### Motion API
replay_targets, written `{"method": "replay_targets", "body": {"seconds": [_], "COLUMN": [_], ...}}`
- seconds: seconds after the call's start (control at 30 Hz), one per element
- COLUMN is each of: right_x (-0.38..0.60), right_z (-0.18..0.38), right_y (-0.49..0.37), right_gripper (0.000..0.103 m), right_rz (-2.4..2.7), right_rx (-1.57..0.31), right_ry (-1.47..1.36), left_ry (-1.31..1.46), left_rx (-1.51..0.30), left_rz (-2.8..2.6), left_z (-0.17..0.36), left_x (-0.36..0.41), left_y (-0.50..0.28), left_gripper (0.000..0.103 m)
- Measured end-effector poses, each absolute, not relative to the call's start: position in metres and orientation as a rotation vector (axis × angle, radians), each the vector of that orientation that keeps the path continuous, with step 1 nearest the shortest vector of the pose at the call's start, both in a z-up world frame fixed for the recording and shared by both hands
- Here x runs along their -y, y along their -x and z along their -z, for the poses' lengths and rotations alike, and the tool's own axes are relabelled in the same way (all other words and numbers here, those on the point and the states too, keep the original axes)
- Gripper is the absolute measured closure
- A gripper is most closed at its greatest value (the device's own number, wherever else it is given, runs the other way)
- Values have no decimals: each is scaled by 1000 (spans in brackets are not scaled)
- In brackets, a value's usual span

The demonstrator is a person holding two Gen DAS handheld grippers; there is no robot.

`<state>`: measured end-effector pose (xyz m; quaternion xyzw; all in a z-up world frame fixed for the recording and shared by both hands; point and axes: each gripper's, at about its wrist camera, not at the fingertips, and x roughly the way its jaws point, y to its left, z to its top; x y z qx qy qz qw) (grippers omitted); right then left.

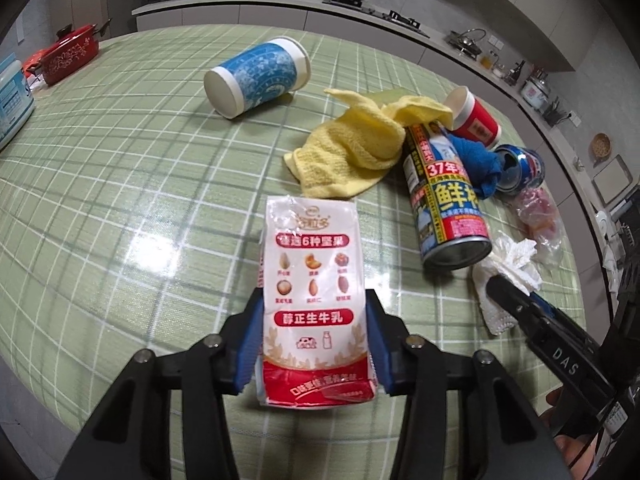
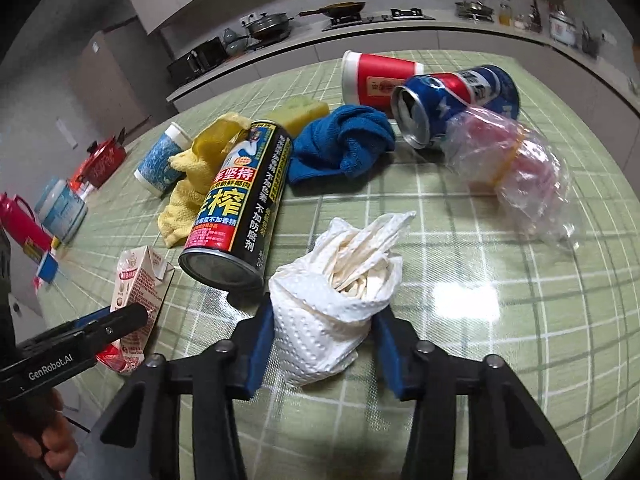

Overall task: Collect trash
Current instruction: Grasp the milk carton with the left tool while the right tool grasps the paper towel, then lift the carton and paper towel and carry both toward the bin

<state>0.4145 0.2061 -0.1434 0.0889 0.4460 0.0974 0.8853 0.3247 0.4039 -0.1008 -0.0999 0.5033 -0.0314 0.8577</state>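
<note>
1. Left wrist view: left tongs (image 1: 314, 340) clamped on a milk carton (image 1: 314, 280), blue pads (image 1: 249, 344) pressing its two narrow sides near the base. Carton lifted or tipped above the green checked worktop (image 1: 120, 200); cannot tell if its far end touches. Looks empty, light, thin-walled; a hard squeeze would likely crease it. Tongs reach level, pointing toward a toppled blue paper cup (image 1: 258, 76)

2. Right wrist view: right tongs (image 2: 324, 344) closed around a crumpled paper towel wad (image 2: 332, 308), low on the worktop beside a lying black drink can (image 2: 240, 208). Wad soft, nearly weightless, compressible; loose upper folds may shed, so the mid-body grip suits. Crushed blue can (image 2: 452, 100) and plastic bag (image 2: 516, 168) lie beyond, untouched
</note>
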Motion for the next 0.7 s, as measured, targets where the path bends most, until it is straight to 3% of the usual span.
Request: {"method": "replay_targets", "body": {"seconds": [0.7], "right_x": [-141], "right_z": [100], "right_y": [-389], "right_gripper": [56], "right_rz": [-192], "right_rx": [-825], "right_ry": [-126], "left_ry": [199], "left_rx": [-936], "left_rz": [85], "left_z": [61], "left_x": [-331], "left_y": [-301], "left_gripper": [55]}}
